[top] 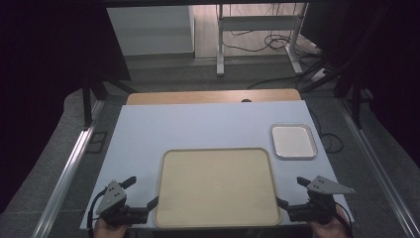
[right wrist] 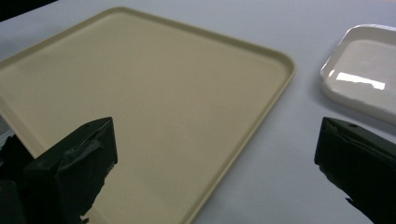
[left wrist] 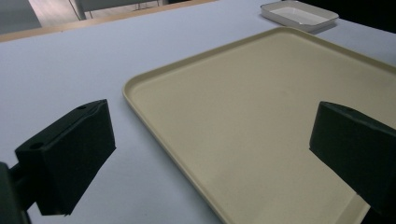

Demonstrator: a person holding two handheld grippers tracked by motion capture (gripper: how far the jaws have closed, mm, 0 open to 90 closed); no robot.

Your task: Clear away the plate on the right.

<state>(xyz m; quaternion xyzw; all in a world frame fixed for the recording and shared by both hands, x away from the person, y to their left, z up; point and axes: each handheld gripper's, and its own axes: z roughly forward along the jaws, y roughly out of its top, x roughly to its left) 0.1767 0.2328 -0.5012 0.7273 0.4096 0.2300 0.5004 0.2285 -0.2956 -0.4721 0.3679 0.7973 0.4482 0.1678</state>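
Beige plastic rectangular tray [top: 217,187] lay empty at the near edge of your pale blue table [top: 198,124].
It looked stiff, light and slick, best pinched at its raised side rims; your left gripper [top: 141,196] and right gripper [top: 292,193] flanked it, jaws apart, holding nothing.

Beige tray [left wrist: 261,116] cropped at edge

open hand-held gripper [left wrist: 212,158] straddles beige tray [left wrist: 261,102] edge.
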